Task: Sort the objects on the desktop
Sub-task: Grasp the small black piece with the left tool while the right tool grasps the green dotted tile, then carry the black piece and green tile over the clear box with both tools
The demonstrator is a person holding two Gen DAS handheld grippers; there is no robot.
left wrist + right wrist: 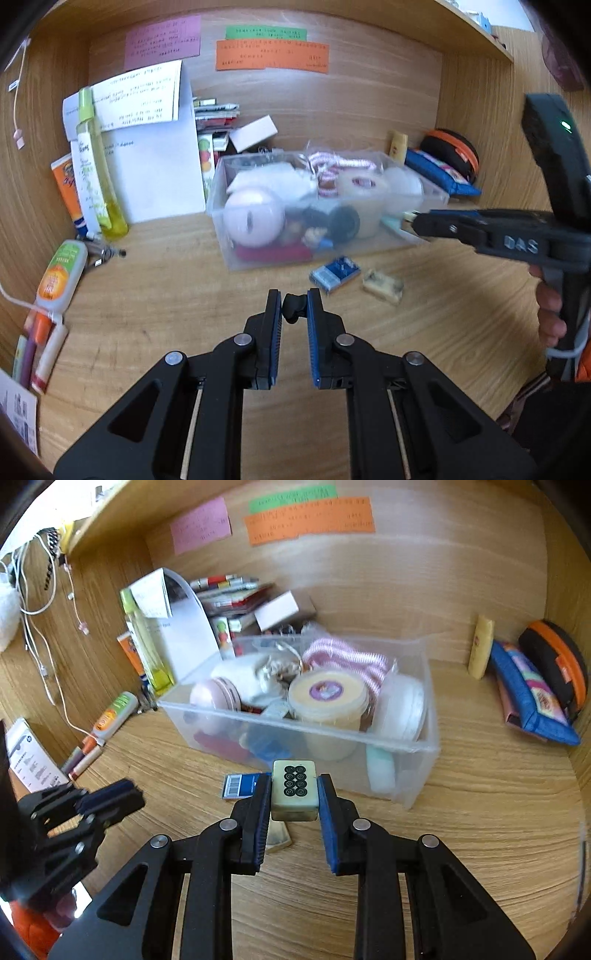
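Note:
In the left wrist view my left gripper (294,306) is shut on a small black object (293,307), held above the wooden desk. My right gripper (294,794) is shut on a pale mahjong tile (294,788) with black circles on its face, just in front of the clear plastic box (417,771). The box (218,206) is full of jars, tape and small items. A blue card pack (334,274) and a worn pale block (382,286) lie on the desk before the box. The right gripper (415,221) shows at the right of the left view, near the box's end. The left gripper (110,797) shows low at the left of the right view.
Papers (147,147), a yellow-green bottle (92,162) and an orange tube (68,192) lean at the back left. A glue bottle (61,273) and pens (44,350) lie left. Blue and orange pouches (532,694) stand at the back right. A white cable (44,657) hangs left.

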